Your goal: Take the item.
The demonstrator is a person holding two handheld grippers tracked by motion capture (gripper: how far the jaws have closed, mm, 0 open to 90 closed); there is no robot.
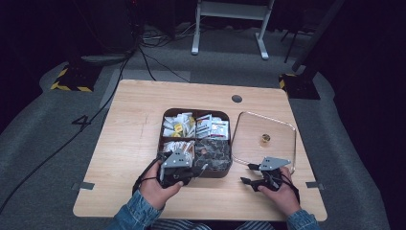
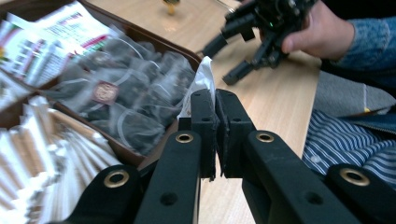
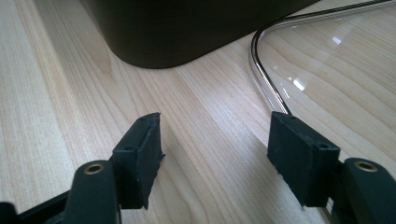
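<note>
Bare wooden table [image 1: 129, 139] stretches wide to the left of the dark compartment box [image 1: 196, 142], offering open passage there. To the right, a clear lid [image 1: 266, 139] with a small gold knob [image 1: 265, 139] lies just beside the box, narrowing the lane, while the right gripper [image 3: 215, 140] rests with jaws apart on the open strip before the lid's rim.

Lid [image 1: 249, 136] flat on table [image 1: 129, 134], just right of box [image 1: 165, 115].
</note>
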